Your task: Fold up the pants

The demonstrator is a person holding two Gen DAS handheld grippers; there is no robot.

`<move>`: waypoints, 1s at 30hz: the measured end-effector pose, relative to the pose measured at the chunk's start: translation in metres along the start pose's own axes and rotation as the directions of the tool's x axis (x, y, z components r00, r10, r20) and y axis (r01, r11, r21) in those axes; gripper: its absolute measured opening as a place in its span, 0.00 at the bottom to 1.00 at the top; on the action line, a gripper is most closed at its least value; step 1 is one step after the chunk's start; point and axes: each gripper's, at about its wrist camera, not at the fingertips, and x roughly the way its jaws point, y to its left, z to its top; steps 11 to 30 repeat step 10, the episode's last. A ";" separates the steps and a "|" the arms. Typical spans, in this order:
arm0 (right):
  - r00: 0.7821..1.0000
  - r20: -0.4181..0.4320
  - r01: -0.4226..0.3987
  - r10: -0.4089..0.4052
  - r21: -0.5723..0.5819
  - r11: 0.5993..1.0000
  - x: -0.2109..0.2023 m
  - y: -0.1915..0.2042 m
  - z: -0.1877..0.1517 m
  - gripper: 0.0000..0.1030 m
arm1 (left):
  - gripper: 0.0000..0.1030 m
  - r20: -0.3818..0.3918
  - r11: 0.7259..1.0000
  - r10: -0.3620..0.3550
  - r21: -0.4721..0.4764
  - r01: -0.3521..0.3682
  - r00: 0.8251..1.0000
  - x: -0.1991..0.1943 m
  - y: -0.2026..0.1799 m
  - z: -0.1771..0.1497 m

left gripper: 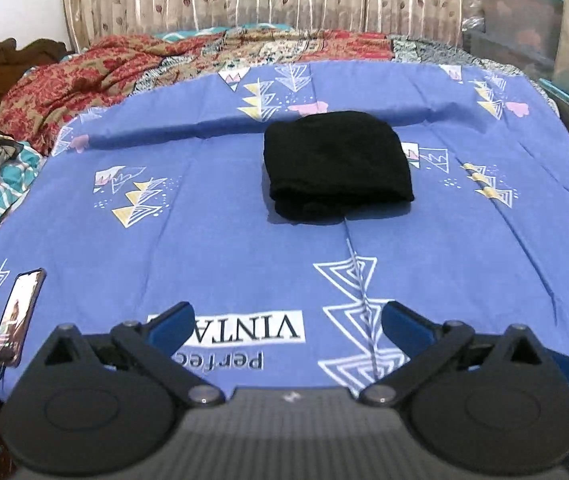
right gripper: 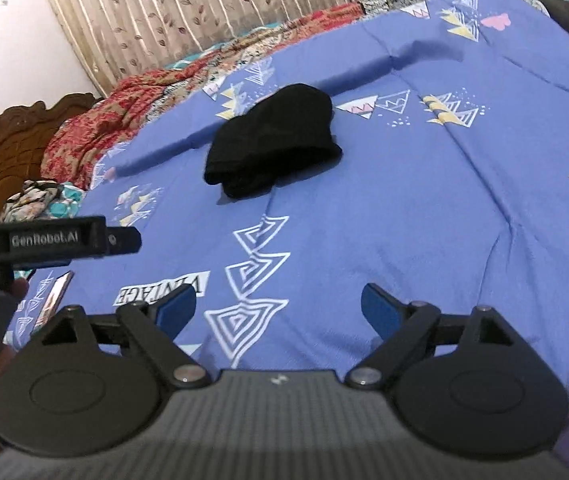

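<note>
Both hand-held grippers (left gripper: 287, 320) (right gripper: 278, 306) wide, empty; bedsheet (left gripper: 212, 248) reads "VINTAGE"; black pants (left gripper: 336, 172) folded.

The left gripper (left gripper: 288, 320) has a grey ribbed body with a small pale logo, round black discs on either side, black linkage arms joined by silver pivot pins, and blue fingers (left gripper: 172, 320). The right gripper (right gripper: 278, 308) is built the same, with blue fingers (right gripper: 378, 312). Seen from the right wrist, a black bar reads "GenRobot.AI" in grey letters.
</note>
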 end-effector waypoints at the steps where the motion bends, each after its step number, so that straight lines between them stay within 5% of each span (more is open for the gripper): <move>1: 1.000 -0.002 -0.003 0.003 -0.007 1.000 -0.003 0.001 -0.003 0.89 | 1.00 0.007 1.000 0.001 -0.002 -0.001 1.000 -0.003 0.000 -0.003; 30: 1.000 0.005 -0.018 0.019 -0.023 1.000 -0.010 0.010 -0.008 0.89 | 1.00 0.006 1.000 -0.019 -0.007 0.020 1.000 -0.015 -0.002 -0.016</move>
